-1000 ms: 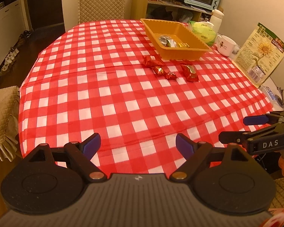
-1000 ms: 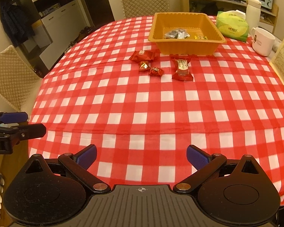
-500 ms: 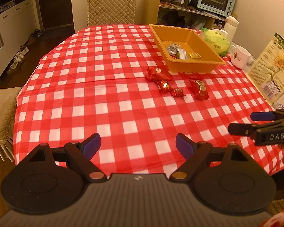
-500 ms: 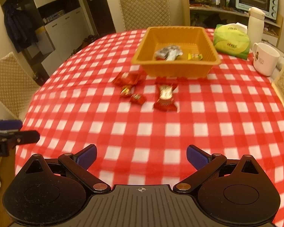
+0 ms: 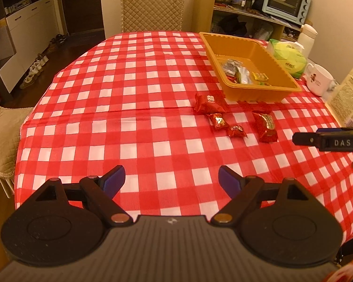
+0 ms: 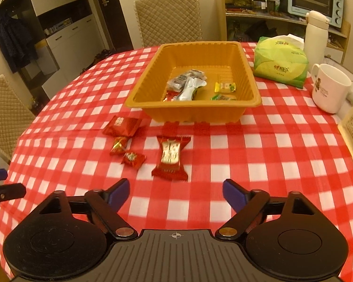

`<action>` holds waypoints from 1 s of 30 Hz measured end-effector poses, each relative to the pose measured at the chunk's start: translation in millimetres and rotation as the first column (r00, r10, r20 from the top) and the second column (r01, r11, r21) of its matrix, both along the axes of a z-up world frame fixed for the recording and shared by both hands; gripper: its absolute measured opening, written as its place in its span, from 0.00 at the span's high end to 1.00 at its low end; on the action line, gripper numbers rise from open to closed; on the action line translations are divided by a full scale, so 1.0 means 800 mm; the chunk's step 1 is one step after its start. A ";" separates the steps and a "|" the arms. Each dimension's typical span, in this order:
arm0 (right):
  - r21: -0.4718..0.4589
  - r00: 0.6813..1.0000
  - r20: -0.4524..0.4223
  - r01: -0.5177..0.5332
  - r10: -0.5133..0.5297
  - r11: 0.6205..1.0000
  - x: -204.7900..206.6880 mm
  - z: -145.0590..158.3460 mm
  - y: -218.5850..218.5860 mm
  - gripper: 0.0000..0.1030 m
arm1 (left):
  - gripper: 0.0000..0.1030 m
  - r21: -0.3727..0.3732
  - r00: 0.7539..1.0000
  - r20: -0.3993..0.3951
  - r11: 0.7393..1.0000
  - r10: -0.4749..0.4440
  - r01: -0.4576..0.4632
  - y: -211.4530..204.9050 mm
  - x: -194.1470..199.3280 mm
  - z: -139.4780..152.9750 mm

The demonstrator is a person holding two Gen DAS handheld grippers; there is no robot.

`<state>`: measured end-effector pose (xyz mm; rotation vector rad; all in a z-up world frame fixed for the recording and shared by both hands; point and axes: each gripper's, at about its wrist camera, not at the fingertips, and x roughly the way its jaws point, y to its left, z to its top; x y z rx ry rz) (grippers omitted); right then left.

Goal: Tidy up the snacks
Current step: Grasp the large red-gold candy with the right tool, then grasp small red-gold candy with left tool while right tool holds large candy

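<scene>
both grippers closer to snacks than a second ago | long red packet [image 6: 170,157] just ahead of right gripper [image 6: 176,191], long axis toward orange tray [image 6: 249,70], near it | right jaws closing, empty | left gripper [image 5: 171,178] apart, empty

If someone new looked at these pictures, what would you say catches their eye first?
Probably the red-and-white checked tablecloth, then the orange tray at its far side, holding a few wrapped snacks. Four red-wrapped sweets lie loose just in front of the tray, the largest red packet nearest the right gripper, whose empty jaws are closing.
</scene>
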<state>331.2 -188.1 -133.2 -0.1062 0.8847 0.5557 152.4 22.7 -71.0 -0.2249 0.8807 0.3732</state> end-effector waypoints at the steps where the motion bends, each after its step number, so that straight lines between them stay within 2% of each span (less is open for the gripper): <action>1: 0.004 1.000 0.002 0.000 0.000 1.000 0.006 -0.002 0.002 0.24 | 0.17 0.002 1.000 -0.002 1.000 0.005 -0.005 0.001 0.002 -0.002; 5: 0.011 1.000 0.003 -0.013 0.013 1.000 0.027 -0.013 0.013 0.36 | 0.17 0.004 1.000 -0.009 1.000 0.024 -0.024 0.006 0.008 -0.006; 13: 0.005 0.999 -0.014 -0.040 0.040 0.999 0.059 -0.036 0.039 0.52 | 0.17 0.010 0.998 -0.022 0.998 0.058 -0.057 0.018 0.011 -0.013; 19: -0.006 0.998 -0.021 -0.053 0.052 0.999 0.070 -0.048 0.053 0.56 | 0.18 0.016 0.998 -0.018 0.998 0.066 -0.066 0.026 0.017 -0.016; 24: -0.016 0.998 -0.026 -0.060 0.060 0.998 0.072 -0.055 0.057 0.63 | 0.18 0.015 0.999 -0.011 0.999 0.042 -0.042 0.025 0.031 -0.017; 28: -0.015 0.998 -0.034 -0.055 0.055 0.998 0.074 -0.058 0.055 0.75 | 0.18 0.012 1.000 0.001 1.000 0.001 -0.001 0.019 0.051 -0.019; 30: -0.008 0.998 -0.035 -0.051 0.050 0.999 0.074 -0.056 0.052 0.76 | 0.20 0.010 1.000 0.011 1.000 -0.022 0.022 0.015 0.062 -0.020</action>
